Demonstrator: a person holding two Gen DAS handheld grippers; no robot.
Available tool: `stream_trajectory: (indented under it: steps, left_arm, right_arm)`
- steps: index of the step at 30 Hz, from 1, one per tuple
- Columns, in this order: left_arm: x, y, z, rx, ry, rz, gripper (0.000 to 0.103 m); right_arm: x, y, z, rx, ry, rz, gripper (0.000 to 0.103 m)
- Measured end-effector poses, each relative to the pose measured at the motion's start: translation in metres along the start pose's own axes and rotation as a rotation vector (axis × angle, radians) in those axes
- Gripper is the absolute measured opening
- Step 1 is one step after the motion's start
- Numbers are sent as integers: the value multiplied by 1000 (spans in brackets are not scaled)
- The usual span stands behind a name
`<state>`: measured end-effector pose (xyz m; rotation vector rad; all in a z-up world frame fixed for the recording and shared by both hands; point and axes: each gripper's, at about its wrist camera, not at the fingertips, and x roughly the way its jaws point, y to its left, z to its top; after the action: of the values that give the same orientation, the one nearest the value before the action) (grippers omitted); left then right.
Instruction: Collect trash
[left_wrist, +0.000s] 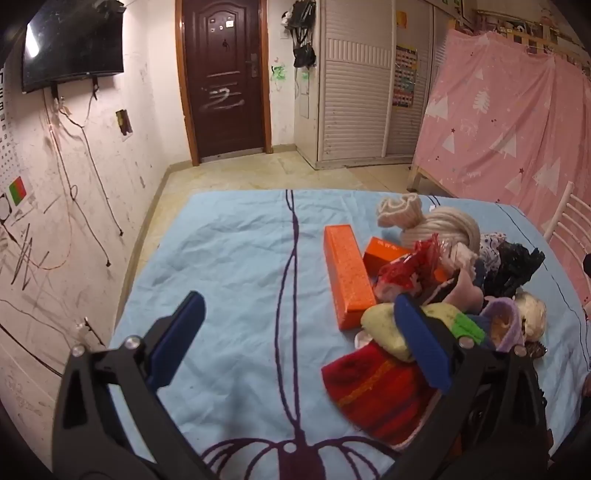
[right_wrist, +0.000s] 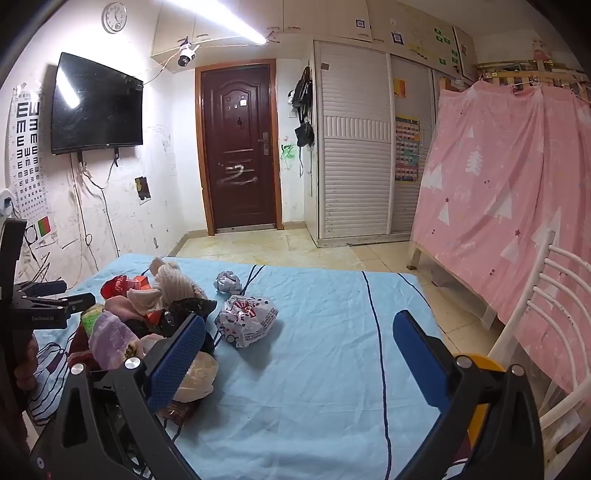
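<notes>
The left tongs (left_wrist: 295, 343) stand spread and empty over the light blue bed sheet (left_wrist: 229, 258); right of them lies the long orange cardboard box (left_wrist: 347, 280), among a pile of soft clothes (left_wrist: 436, 295). The right tongs (right_wrist: 299, 350) are spread too, holding nothing, near the crumpled white printed plastic bag (right_wrist: 246, 319). Collecting looks not yet begun; next, I think, one tongs must close on this bag

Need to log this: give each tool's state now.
Left tool: open, holding nothing.
Right tool: open, holding nothing.
</notes>
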<state>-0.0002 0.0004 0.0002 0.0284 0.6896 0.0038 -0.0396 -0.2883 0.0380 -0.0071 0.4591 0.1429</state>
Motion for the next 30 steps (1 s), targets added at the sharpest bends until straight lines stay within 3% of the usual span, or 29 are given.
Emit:
stream_trajectory:
  steps: [30]
  left_arm:
    - [-6,7,-1,-20,-9,-22,98]
  right_arm:
    - [-2,-1,1,-4,-15,-21,95]
